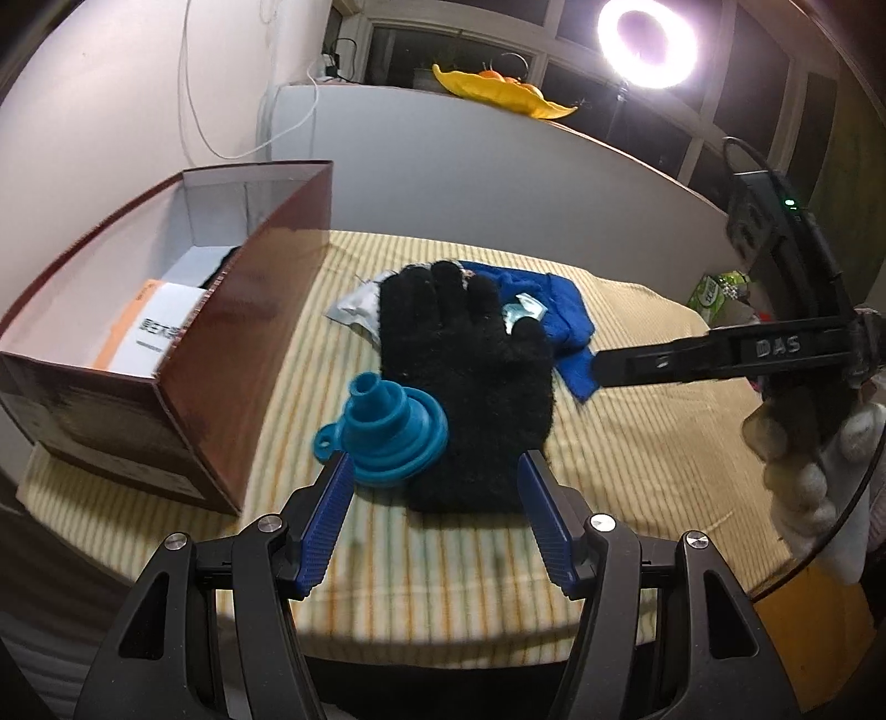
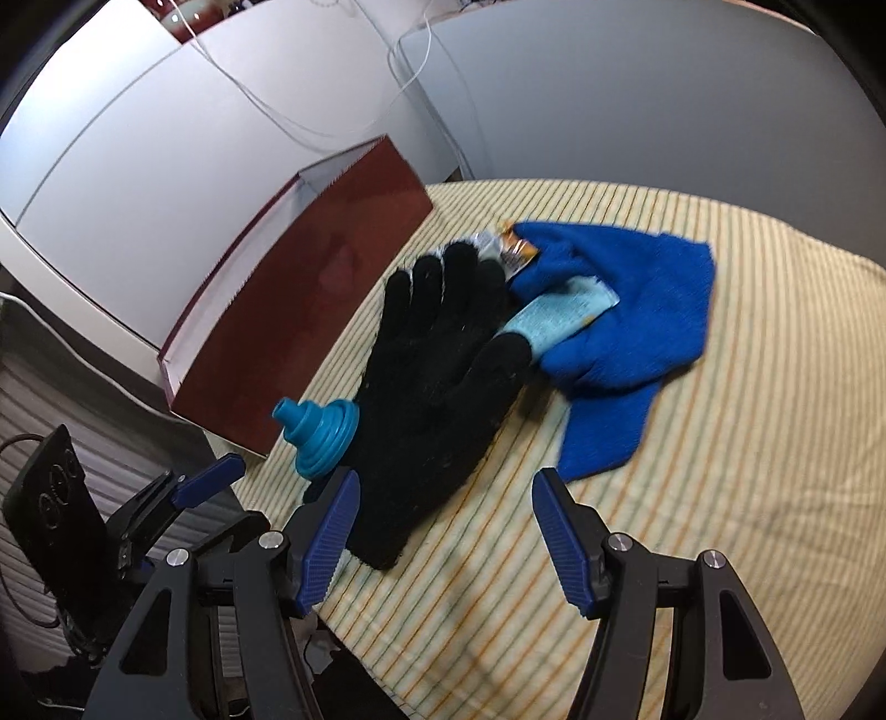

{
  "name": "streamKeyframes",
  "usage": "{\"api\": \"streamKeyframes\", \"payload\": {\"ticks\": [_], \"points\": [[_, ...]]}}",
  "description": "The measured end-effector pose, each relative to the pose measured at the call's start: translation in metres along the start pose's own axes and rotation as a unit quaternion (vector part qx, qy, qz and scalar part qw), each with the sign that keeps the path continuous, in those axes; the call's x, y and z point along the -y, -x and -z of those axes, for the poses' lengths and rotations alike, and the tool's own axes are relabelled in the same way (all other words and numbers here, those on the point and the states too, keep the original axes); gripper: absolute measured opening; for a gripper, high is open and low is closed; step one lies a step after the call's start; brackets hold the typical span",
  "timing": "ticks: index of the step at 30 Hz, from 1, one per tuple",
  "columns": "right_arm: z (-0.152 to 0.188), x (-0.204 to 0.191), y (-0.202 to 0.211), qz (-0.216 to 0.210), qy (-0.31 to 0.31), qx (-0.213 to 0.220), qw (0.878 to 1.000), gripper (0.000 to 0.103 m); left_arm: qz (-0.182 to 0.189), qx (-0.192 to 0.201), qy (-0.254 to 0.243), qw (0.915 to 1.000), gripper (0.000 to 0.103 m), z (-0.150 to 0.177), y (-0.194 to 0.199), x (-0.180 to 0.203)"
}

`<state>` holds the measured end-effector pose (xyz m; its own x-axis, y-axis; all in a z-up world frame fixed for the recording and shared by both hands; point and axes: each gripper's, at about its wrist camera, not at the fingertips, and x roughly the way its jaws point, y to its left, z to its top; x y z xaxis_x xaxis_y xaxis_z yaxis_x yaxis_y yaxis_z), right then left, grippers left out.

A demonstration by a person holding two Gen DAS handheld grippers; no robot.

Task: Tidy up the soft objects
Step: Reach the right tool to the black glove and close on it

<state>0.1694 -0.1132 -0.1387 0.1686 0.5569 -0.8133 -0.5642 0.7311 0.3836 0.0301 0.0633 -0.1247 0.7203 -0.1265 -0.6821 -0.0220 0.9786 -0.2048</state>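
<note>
A black knit glove (image 1: 470, 382) (image 2: 437, 382) lies flat on the striped cloth, fingers pointing away. A blue collapsible funnel (image 1: 387, 432) (image 2: 318, 437) rests against its left side. Behind it a blue cloth (image 1: 559, 321) (image 2: 626, 327) lies crumpled with a pale blue packet (image 2: 559, 318) on it and a silver wrapper (image 1: 357, 307) beside the fingertips. My left gripper (image 1: 437, 471) hovers open just before the glove's cuff, empty. My right gripper (image 2: 443, 487) is open too, above the cuff, nothing between its pads. Seen from the left wrist, the right gripper's finger (image 1: 692, 360) reaches toward the blue cloth.
An open dark red cardboard box (image 1: 183, 332) (image 2: 310, 310) stands at the left with papers inside. A striped cloth (image 1: 637, 443) (image 2: 692, 498) covers the table. A gloved hand (image 1: 814, 471) holds the right tool. A bright ring light (image 1: 648, 39) shines at the back right. A green packet (image 1: 720, 288) sits far right.
</note>
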Motion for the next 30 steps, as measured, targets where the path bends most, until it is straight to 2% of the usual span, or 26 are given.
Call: {"api": "streamKeyframes", "payload": {"ticks": [5,11,16,18,21,23,25,26,28,30], "points": [[-0.001,0.000,-0.014,-0.008,-0.010,-0.012,1.000,0.061,0.028,-0.017,0.004,0.9995,0.060,0.006,-0.006,0.005],[-0.005,0.001,-0.033,-0.017,-0.023,-0.028,0.999,0.061,0.044,-0.043,-0.019,0.9979,0.057,0.015,-0.019,0.014],[-0.009,0.005,-0.044,-0.036,-0.043,-0.037,0.998,0.061,0.045,-0.051,-0.107,0.9919,0.056,0.013,-0.024,0.032],[-0.011,0.006,-0.047,-0.038,-0.048,-0.039,0.997,0.061,0.040,-0.055,-0.153,0.9859,0.056,0.011,-0.028,0.038],[-0.016,0.010,-0.050,-0.049,-0.058,-0.040,0.996,0.060,0.028,-0.067,-0.222,0.9723,0.056,0.014,-0.036,0.048],[-0.019,0.012,-0.054,-0.055,-0.065,-0.042,0.996,0.055,0.018,-0.072,-0.254,0.9644,0.056,0.015,-0.042,0.055],[-0.020,0.014,-0.059,-0.061,-0.073,-0.047,0.994,0.047,0.014,-0.071,-0.267,0.9610,0.056,0.015,-0.045,0.060],[-0.020,0.015,-0.062,-0.066,-0.078,-0.051,0.993,0.043,0.013,-0.071,-0.269,0.9603,0.056,0.014,-0.047,0.062],[-0.019,0.018,-0.067,-0.081,-0.092,-0.064,0.990,0.021,0.007,-0.069,-0.267,0.9614,0.056,0.013,-0.051,0.063],[-0.019,0.019,-0.070,-0.102,-0.106,-0.069,0.987,0.017,0.004,-0.071,-0.258,0.9636,0.056,0.011,-0.056,0.061]]}}
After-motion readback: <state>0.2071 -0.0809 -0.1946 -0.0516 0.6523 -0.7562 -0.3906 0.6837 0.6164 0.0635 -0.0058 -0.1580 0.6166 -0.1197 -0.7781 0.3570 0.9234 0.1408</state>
